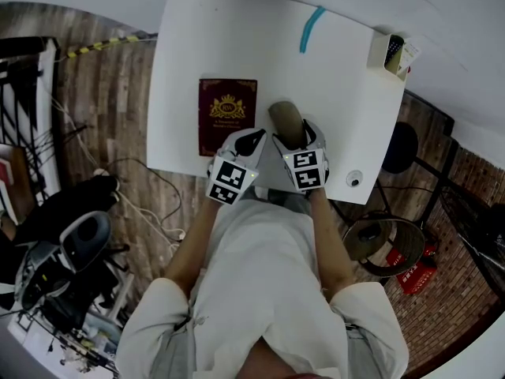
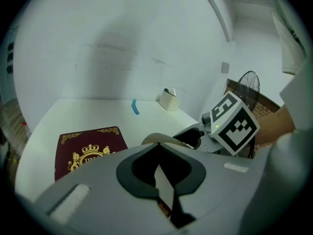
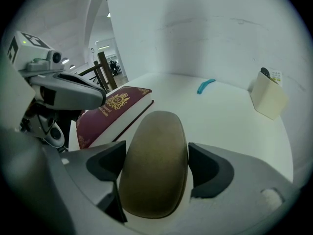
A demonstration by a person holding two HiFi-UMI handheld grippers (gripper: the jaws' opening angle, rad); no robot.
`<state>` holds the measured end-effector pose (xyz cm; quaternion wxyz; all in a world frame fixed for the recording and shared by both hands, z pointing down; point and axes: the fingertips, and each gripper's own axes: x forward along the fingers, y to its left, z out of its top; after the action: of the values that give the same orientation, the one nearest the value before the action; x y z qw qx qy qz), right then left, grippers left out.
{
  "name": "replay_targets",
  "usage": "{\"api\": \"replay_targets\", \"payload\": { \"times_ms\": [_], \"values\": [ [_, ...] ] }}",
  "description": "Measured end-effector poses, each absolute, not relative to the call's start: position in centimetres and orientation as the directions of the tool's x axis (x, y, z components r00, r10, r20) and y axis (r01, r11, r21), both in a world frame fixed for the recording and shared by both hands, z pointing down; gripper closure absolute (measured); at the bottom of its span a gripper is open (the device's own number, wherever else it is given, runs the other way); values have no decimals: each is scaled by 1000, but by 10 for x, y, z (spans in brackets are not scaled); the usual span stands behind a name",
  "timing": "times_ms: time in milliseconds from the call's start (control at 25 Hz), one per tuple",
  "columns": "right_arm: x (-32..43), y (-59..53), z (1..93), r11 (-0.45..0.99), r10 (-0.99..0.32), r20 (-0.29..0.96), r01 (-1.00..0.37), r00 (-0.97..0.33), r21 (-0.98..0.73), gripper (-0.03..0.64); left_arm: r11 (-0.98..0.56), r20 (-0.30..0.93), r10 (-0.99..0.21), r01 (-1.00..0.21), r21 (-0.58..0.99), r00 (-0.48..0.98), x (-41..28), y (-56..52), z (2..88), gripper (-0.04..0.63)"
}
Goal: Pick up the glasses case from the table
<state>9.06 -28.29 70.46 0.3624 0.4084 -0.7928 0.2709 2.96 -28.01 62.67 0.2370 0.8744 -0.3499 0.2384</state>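
The olive-brown glasses case (image 1: 286,121) lies on the white table (image 1: 260,54) near its front edge. My right gripper (image 1: 296,138) straddles the near end of the glasses case (image 3: 156,131). The right gripper (image 3: 156,164) stands open, with a dark pad on each side of the case and a sliver of table showing beside the right pad. To the left of it my left gripper (image 1: 251,140) hangs over the near right corner of a maroon book (image 1: 227,113). Its jaws (image 2: 161,175) look shut, with nothing in them.
The maroon book (image 3: 115,106) with a gold crest lies just left of the case. A teal strip (image 1: 311,28) and a cream holder (image 1: 390,54) sit at the table's far side, and a small round object (image 1: 354,179) at its near right corner. A fan (image 1: 379,239) and a chair (image 1: 71,243) stand on the floor.
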Motion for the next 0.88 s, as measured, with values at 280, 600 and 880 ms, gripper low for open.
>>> {"api": "replay_targets", "payload": {
  "times_ms": [280,600,880],
  "values": [
    [91,-283,707,492,-463,792,-859,-397,-143,224,-649,582,-494,-720,247,645,29,-277,626,577],
    [92,-282,707,476,-474,795,-870,-379,-131,232,-656,577,-495,-715,241,649,27,-274,623,577],
    [98,-278,704,458,-487,790,-879,-372,-131,233,-662,576,-496,-712,233,650,25,-270,621,577]
  ]
}}
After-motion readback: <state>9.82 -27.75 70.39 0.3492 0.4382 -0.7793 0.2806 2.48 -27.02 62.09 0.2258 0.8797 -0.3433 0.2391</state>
